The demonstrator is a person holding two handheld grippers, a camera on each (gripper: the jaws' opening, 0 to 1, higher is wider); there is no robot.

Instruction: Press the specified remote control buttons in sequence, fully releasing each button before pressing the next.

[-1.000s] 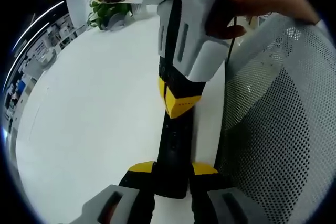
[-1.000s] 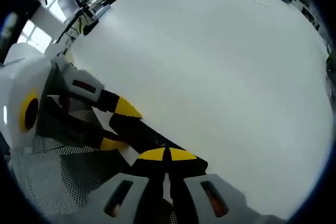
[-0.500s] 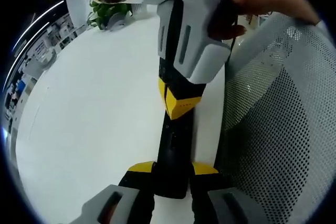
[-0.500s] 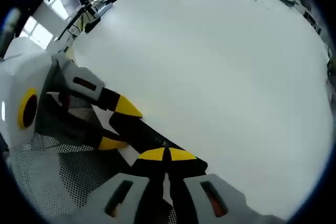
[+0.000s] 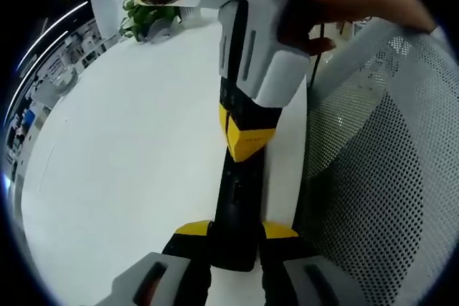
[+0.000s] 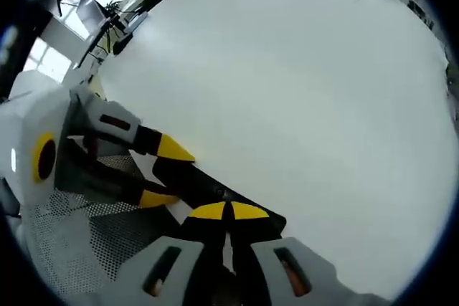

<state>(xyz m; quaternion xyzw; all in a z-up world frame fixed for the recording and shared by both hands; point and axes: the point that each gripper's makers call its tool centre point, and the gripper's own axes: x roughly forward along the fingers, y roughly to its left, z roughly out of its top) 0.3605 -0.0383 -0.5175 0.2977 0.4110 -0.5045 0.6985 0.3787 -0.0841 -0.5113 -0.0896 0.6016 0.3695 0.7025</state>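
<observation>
Left gripper view, left tongs [image 5: 235, 230]: we see our own two yellow-tipped jaws rising from the bottom edge, clamped on the near end of the remote control [image 5: 237, 206].
Left gripper view, remote control: a long black bar, running away from us over the white counter [image 5: 129, 155], close to the counter's edge; small buttons show on its face, too small for us to read.
Left gripper view, right tongs [image 5: 242, 137]: they come in from the top, white body and black-and-yellow tips, jaws together, tips down on the remote control's upper face about midway along it.
Left gripper view, hand [image 5: 344, 1]: a person's hand wraps the right tongs' handle at the top.
Left gripper view, surroundings: a white perforated mesh chair back [image 5: 380, 163] stands just beside the counter on the right; a green potted plant [image 5: 147, 18] sits at the counter's far end.
Right gripper view, right tongs [image 6: 228, 211]: we see the two yellow tips pressed together, resting on the black remote control [image 6: 204, 190].
Right gripper view, left tongs [image 6: 163, 173]: they reach in from the left, one yellow tip on either side of the remote control, gripping it.
Right gripper view, counter [image 6: 301, 98]: wide, white and bare ahead of the tongs.
Right gripper view, mesh chair back [image 6: 86, 238]: at lower left, under the left tongs.
</observation>
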